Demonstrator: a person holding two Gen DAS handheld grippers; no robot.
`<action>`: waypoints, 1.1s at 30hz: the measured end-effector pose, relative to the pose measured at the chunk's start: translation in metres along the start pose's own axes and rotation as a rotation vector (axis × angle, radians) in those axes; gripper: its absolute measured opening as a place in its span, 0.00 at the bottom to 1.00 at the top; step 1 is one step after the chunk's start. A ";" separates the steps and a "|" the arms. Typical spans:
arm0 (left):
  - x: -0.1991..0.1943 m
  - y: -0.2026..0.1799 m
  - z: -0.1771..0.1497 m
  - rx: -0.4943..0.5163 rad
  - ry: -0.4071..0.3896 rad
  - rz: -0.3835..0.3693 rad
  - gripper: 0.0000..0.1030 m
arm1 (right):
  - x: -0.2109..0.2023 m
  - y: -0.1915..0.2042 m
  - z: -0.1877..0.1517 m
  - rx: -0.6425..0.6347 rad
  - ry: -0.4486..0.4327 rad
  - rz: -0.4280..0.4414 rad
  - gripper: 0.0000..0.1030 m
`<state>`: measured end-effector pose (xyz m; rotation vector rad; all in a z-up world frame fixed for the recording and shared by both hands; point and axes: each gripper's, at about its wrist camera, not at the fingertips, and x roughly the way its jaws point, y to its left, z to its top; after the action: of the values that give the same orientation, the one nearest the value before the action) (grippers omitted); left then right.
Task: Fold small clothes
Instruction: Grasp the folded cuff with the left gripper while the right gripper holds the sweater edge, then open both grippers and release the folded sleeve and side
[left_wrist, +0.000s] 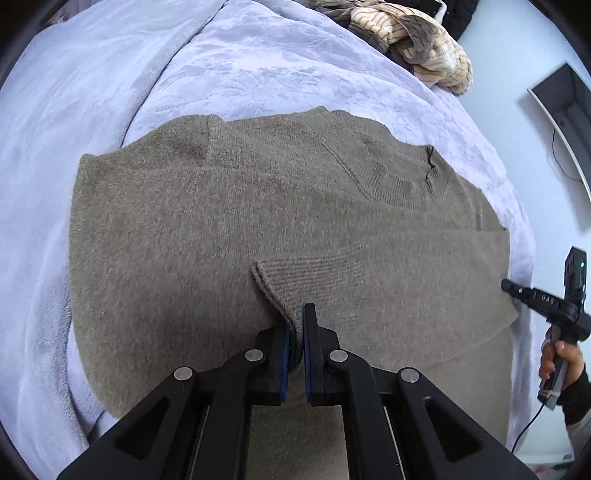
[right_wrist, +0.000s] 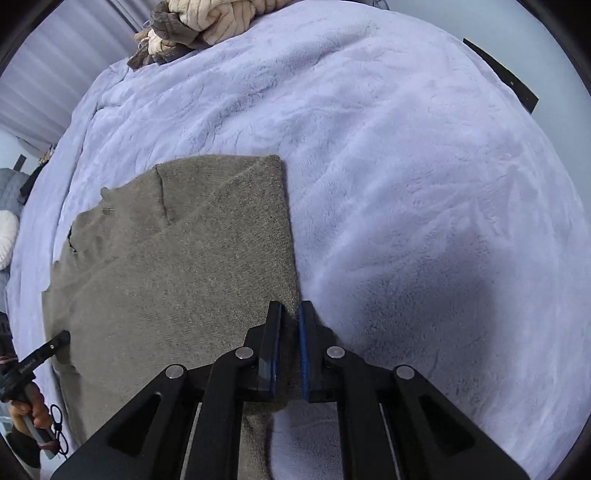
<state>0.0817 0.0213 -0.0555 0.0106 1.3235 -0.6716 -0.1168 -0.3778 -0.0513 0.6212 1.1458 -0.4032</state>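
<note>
A taupe knit sweater (left_wrist: 229, 221) lies spread flat on a lilac blanket; it also shows in the right wrist view (right_wrist: 177, 280). One sleeve is folded across the body, its ribbed cuff (left_wrist: 295, 280) toward me. My left gripper (left_wrist: 297, 332) is shut on that cuff's edge. My right gripper (right_wrist: 291, 325) is shut on the sweater's right side edge, near the hem corner. The right gripper also shows from outside in the left wrist view (left_wrist: 517, 290), at the sweater's edge, and the left gripper shows in the right wrist view (right_wrist: 55, 341).
The lilac fleece blanket (right_wrist: 424, 184) covers the bed all around. A heap of cream and brown striped clothes (left_wrist: 417, 44) lies at the far end, also in the right wrist view (right_wrist: 199, 29). A dark wall-mounted screen (left_wrist: 565, 107) hangs beyond the bed's right edge.
</note>
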 end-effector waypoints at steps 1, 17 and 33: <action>-0.002 0.002 -0.003 0.004 0.007 -0.002 0.07 | -0.002 0.000 0.000 -0.001 -0.008 -0.004 0.07; -0.037 -0.005 0.003 0.024 -0.058 0.074 0.07 | -0.045 0.043 -0.022 -0.043 -0.048 0.031 0.15; -0.002 -0.016 -0.002 -0.017 0.043 0.178 0.07 | -0.018 0.043 -0.048 -0.044 0.055 0.076 0.21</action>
<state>0.0726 0.0102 -0.0483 0.1279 1.3515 -0.5115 -0.1322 -0.3147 -0.0373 0.6388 1.1770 -0.2971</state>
